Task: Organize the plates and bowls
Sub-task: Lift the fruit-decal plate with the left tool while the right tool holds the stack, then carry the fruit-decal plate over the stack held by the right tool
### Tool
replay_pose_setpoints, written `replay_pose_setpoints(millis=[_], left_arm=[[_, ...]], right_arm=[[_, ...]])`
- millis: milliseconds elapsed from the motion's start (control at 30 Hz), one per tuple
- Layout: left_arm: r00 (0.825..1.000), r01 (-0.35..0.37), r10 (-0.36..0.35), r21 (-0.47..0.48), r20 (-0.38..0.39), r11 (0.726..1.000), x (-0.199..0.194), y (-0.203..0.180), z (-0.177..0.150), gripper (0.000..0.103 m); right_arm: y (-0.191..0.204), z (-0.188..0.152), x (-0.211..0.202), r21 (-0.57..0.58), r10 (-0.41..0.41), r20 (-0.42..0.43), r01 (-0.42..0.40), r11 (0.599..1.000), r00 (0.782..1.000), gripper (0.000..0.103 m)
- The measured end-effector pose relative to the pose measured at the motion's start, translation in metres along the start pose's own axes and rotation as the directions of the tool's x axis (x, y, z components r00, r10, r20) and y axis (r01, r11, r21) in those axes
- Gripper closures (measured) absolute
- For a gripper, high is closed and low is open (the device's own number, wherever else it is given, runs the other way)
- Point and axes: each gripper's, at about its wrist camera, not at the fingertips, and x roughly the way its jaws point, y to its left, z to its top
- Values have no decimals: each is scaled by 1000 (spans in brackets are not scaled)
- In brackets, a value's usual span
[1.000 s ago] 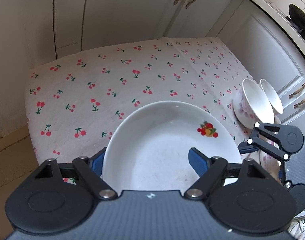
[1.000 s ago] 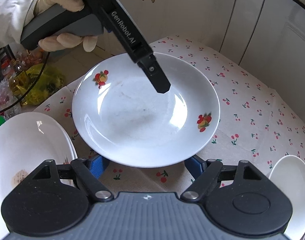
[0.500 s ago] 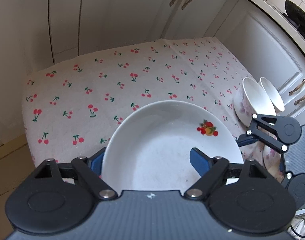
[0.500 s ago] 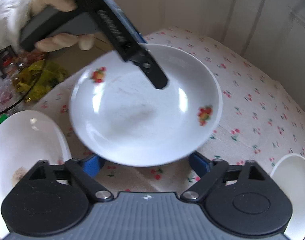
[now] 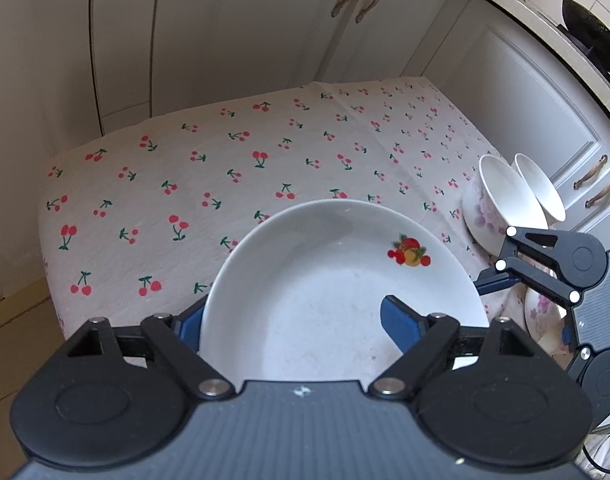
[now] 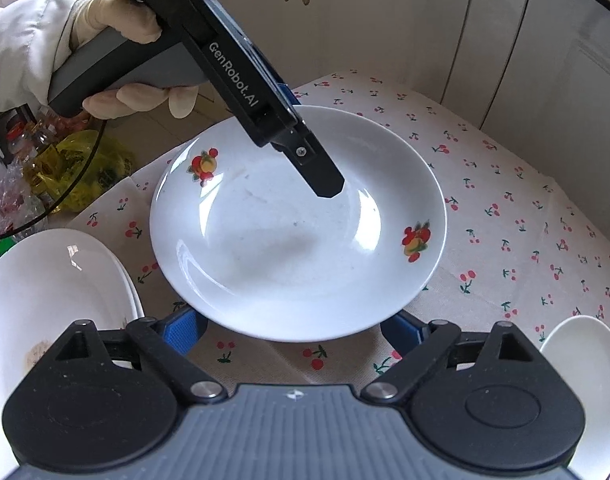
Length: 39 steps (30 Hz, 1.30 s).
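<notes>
Cherry-cloth tabletop point(image 5: 225, 168), white cabinets point(image 5: 225, 40) behind. Your left tongs point(image 5: 293, 314) and right tongs point(image 6: 293, 328) just spread open, plate point(image 6: 285, 248) rim loose between each.

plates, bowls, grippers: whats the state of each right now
left gripper, open astride the fruit plate's rim, jaws just been opening
right gripper, open, holding nothing, jaws just been opening
fruit plate, empty, not clamped
plate stack, stacked, top one stained
two bowls, upright, empty
</notes>
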Motion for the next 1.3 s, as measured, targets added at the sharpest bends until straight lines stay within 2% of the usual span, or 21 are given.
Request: replay_pose_setpoints(millis=[333,633,867,1067,1300], left_arm=[[1000,-4,4,16,3,1000,-3,-6,2,18],[999,48,-49,-4,-24,999,-1,3,2,18],[991,94,-91,27,-98,995,8,5,21,17],[982,88,-71,96,-175,991,12,-2,26,17],[980,91,-73,91,-188,992,9,-1,23,17]], right_arm=[[-1,-2,-2,19,-12,1,12,1000,1000,8],[1,-3,1,-24,3,-33,-4,1000,999,8],[-5,-4,2,-41,16,-38,-18,999,999,8],[-2,-5,1,-55,2,-24,-4,998,1000,8],[0,-5,-1,-63,-12,-11,11,998,1000,8]])
